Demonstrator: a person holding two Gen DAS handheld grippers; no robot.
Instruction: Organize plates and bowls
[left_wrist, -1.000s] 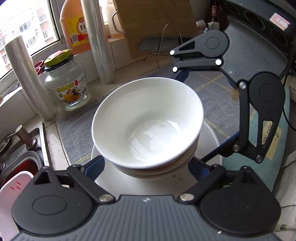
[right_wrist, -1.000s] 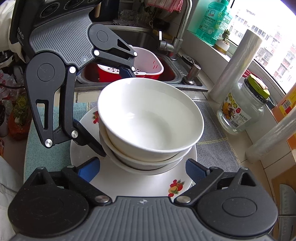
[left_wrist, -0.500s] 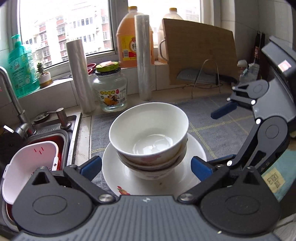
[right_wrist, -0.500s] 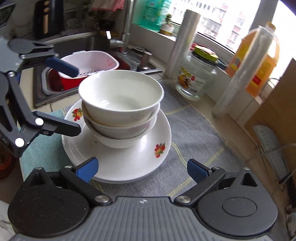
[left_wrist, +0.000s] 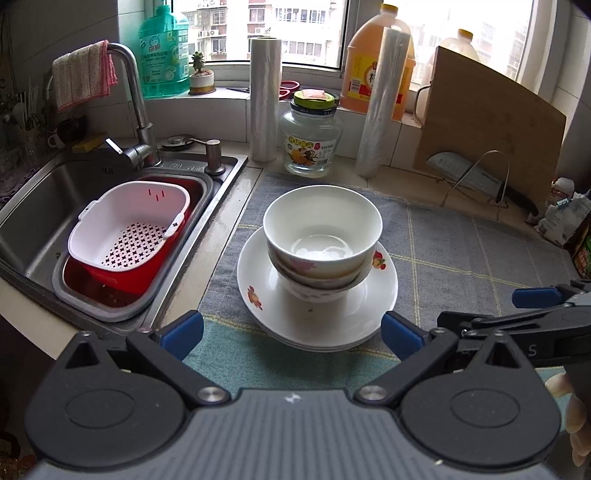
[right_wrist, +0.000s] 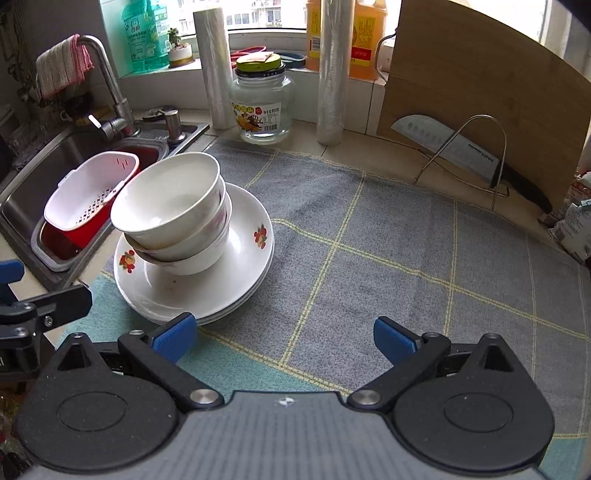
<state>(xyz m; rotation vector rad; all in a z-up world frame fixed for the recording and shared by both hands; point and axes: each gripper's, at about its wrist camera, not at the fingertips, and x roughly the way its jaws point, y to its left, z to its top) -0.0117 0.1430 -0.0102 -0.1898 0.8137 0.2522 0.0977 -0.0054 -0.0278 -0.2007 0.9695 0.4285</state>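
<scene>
Left gripper (left_wrist: 291, 332): blue-padded jaws spread wide, nothing between them; it sits just short of the near rim of the plates.
Right gripper (right_wrist: 284, 339): jaws likewise apart and empty, over bare mat to the right of the stack.
Stack of white bowls (left_wrist: 322, 236): three nested, mouths up, leaning slightly; it rests on the stacked white floral plates (left_wrist: 317, 317).
Plates: flat, round, so no long axis; they lie on the grey-and-teal checked cloth mat (right_wrist: 406, 251), near its left edge.
Left boundary: stainless steel sink (left_wrist: 33, 206) holding a white perforated strainer basket (left_wrist: 129, 229) in a red tub.
Rear boundary: clear glass jar (left_wrist: 310, 136) and two upright plastic-wrap rolls (left_wrist: 263, 99).
Open room: the mat right of the plates, up to the wire rack with a cleaver (right_wrist: 461, 151) and the wooden chopping board (right_wrist: 480, 85).
</scene>
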